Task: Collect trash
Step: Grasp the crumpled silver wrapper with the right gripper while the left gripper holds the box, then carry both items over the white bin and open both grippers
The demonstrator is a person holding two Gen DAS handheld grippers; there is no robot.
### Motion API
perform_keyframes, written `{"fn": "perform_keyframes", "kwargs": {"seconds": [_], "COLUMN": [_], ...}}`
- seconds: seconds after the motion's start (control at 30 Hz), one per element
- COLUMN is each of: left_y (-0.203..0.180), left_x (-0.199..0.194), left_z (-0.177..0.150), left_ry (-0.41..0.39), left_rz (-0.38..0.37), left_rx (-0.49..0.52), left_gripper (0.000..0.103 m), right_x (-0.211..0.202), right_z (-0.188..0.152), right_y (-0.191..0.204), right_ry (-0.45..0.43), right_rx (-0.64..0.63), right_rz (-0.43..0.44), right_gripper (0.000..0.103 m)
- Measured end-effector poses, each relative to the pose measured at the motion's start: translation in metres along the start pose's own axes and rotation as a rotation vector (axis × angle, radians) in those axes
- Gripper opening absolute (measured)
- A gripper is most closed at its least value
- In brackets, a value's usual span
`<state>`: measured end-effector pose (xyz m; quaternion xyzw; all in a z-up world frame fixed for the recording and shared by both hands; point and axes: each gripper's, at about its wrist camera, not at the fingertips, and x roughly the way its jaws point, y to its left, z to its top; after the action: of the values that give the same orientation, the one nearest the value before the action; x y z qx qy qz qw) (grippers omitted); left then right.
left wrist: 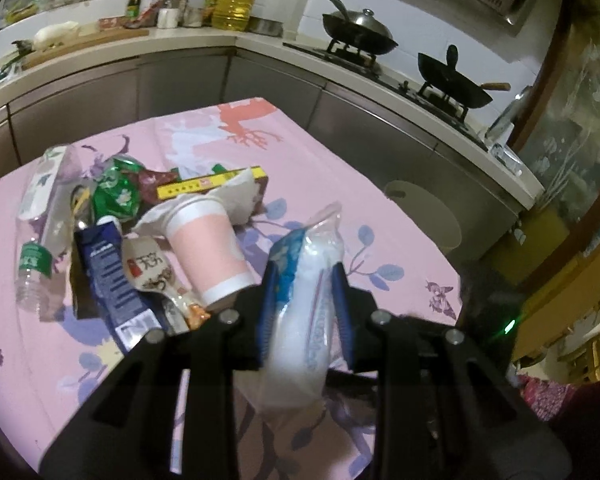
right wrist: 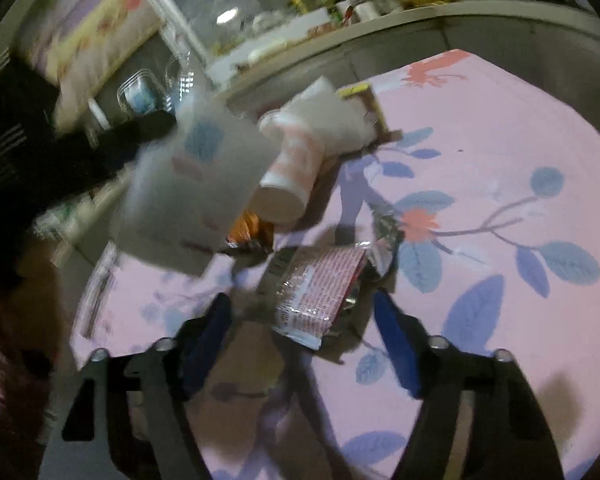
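A clear plastic tissue pack [left wrist: 304, 300] is being clenched between the blue pads of the left gripper [left wrist: 305, 276], above the pink floral tablecloth [left wrist: 320, 152]. To its left, a blue carton [left wrist: 108, 268], a snack wrapper [left wrist: 156, 276] and a pink paper cup [left wrist: 210, 252] are lying heaped. The right gripper [right wrist: 304, 320] is being held spread wide, a red-and-white wrapper [right wrist: 320, 292] lying between its fingers, untouched.

A pink floral-print tablecloth [left wrist: 308, 168] fills the centre; grey steel-fronted kitchen cabinets [left wrist: 180, 80] curve from ten to two o'clock (two black woks [left wrist: 358, 32] on top).
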<state>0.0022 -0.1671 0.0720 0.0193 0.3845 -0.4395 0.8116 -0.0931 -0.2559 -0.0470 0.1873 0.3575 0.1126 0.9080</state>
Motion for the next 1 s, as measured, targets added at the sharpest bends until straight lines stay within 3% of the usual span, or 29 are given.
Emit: {"fn": "perform_keyframes", "kwargs": {"seconds": [0.1, 0.2, 0.4, 0.57, 0.8, 0.87, 0.93, 0.97, 1.0], "left_y": [-0.008, -0.019, -0.064, -0.138, -0.224, -0.238, -0.246, -0.248, -0.248], "left_x": [0.005, 0.015, 0.073, 0.155, 0.256, 0.282, 0.302, 0.31, 0.314], "left_z": [0.009, 0.018, 0.061, 0.106, 0.127, 0.125, 0.121, 0.119, 0.117], "left_ry": [0.0, 0.008, 0.057, 0.119, 0.194, 0.219, 0.25, 0.258, 0.254], "left_rz": [-0.003, -0.013, -0.093, -0.19, -0.238, -0.2, -0.17, -0.149, -0.13], "left_rx": [0.022, 0.058, 0.116, 0.193, 0.273, 0.283, 0.29, 0.294, 0.295], "left_gripper": [0.026, 0.026, 0.026, 0.026, 0.028, 0.034, 0.047, 0.058, 0.062], "right_x": [0.014, 0.003, -0.056, -0.111, -0.142, -0.143, -0.144, -0.144, -0.145], "right_z": [-0.009, -0.011, 0.0, 0.007, 0.007, 0.004, -0.001, -0.003, -0.007], "right_y": [-0.01, -0.023, -0.092, -0.176, -0.261, -0.279, -0.295, -0.295, -0.298], "right_ry": [0.021, -0.021, -0.189, -0.298, -0.292, -0.279, -0.272, -0.276, -0.29], "right_rx": [0.032, 0.06, 0.167, 0.296, 0.421, 0.47, 0.542, 0.555, 0.566], "right_rz": [0.02, 0.016, -0.087, -0.235, -0.333, -0.3, -0.258, -0.247, -0.235], "right_gripper": [0.014, 0.004, 0.001, 0.001, 0.001, 0.002, 0.013, 0.028, 0.055]}}
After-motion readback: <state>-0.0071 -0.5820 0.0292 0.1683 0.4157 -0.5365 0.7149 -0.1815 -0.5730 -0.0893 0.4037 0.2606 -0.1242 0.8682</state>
